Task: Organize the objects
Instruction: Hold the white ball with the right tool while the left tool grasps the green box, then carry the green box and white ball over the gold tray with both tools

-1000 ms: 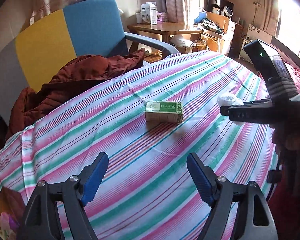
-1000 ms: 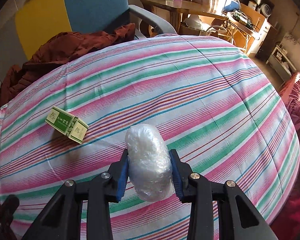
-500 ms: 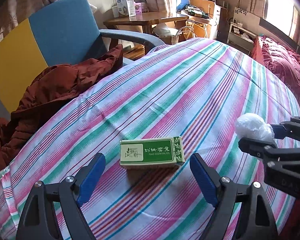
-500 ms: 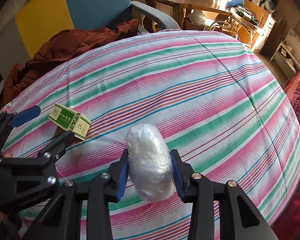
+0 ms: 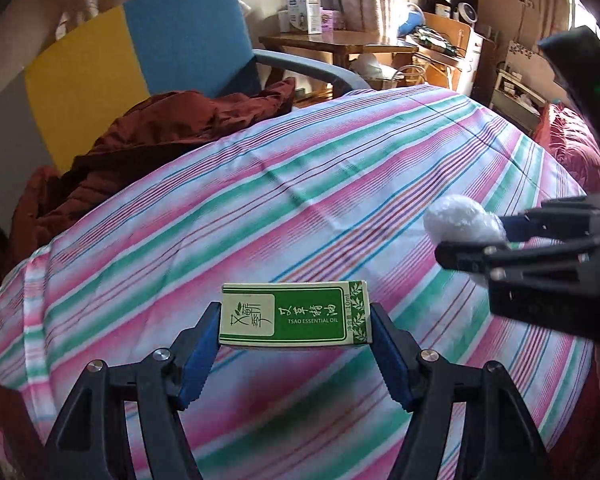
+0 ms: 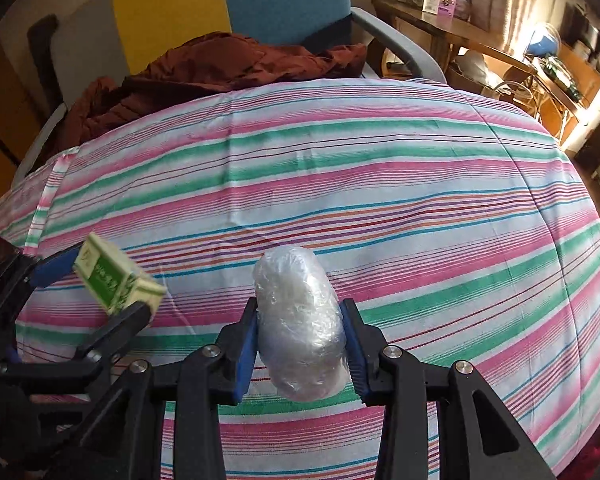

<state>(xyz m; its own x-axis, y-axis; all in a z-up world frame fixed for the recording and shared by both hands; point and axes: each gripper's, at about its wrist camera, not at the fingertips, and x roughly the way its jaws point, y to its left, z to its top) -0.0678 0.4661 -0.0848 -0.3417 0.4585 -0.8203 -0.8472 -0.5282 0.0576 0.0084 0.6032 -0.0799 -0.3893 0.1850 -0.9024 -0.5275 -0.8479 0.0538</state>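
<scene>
At the far left, beyond the bed's edge, a dark red garment (image 5: 156,136) is seen heaped on a chair with a yellow and blue back (image 5: 140,52). The striped bedsheet (image 5: 300,200) is spread across most of both views, and nothing is left lying on the part of it that shows.

The left gripper (image 5: 296,344) is closed on the green essential-oil box (image 5: 294,316), which is clamped by its two short ends between the blue pads, its printed face turned to the camera. In the right wrist view the box (image 6: 116,280) is seen lifted clear of the sheet, at the left of the frame.

To the right, the right gripper (image 6: 300,340) is closed on a plastic-wrapped bundle (image 6: 300,320), which is squeezed at its sides so that both ends bulge past the jaws. It is also held above the sheet, near the box but apart from it; in the left wrist view its white tip (image 5: 460,220) is seen protruding from the jaws at the right.

Farther right, a wooden side table (image 5: 332,46) with cartons on it can be made out by the curtains.

Both pick-ups are judged complete, so the carrying step appears to be in hand. No container or destination is shown, so where each item belongs cannot be told. For the next move, both items would need to be kept firmly clamped, the grippers kept from colliding, and each item lowered onto its place before the jaws are released.
</scene>
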